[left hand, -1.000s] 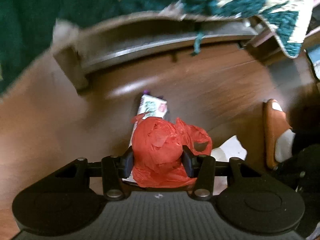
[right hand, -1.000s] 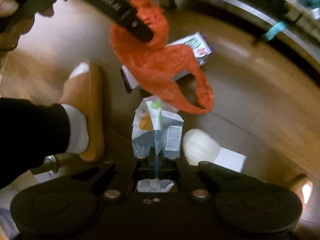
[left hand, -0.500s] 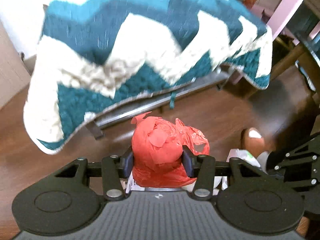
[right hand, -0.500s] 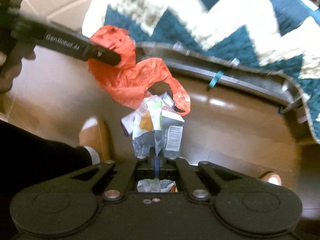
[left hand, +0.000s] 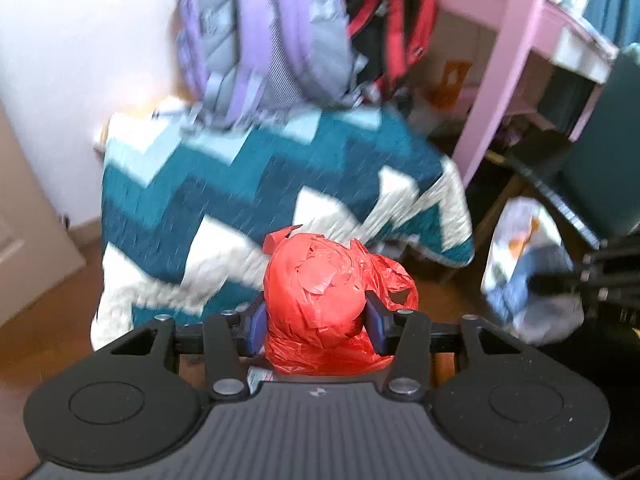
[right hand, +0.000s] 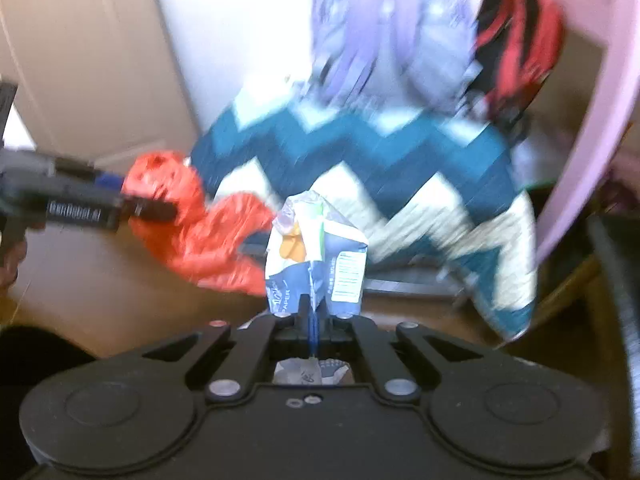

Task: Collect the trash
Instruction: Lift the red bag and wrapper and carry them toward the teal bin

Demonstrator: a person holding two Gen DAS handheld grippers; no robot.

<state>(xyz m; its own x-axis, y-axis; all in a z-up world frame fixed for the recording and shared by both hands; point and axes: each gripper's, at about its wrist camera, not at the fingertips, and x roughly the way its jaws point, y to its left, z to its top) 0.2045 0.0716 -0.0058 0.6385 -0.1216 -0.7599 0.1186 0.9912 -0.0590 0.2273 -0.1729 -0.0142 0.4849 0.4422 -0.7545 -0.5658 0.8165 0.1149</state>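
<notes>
Now both tongs have swung up from the floor toward the blanket [left hand: 248, 200]: the left tongs [left hand: 314, 316] grasp the red bag [left hand: 328, 300], the right tongs [right hand: 314, 312] pinch a flattened carton [right hand: 316, 260]. Both pieces are collected, I judge, and await a bin.

Straight ahead of the tool a teal and cream zigzag-patterned blanket [left hand: 256, 200] drapes over a bed, its edge hanging toward the brown wooden floor [left hand: 36, 340]. On top of it rest a lilac and grey backpack [left hand: 256, 40] and, just to its right, a black and red bag [left hand: 388, 24]. Behind them stands a plain white wall [left hand: 80, 48], brightly lit. Off to the left is a pale panelled door [right hand: 80, 64]. To the right a pink-framed counter [left hand: 516, 52] rises, with dark clutter beneath it. Everything is blurred.
</notes>
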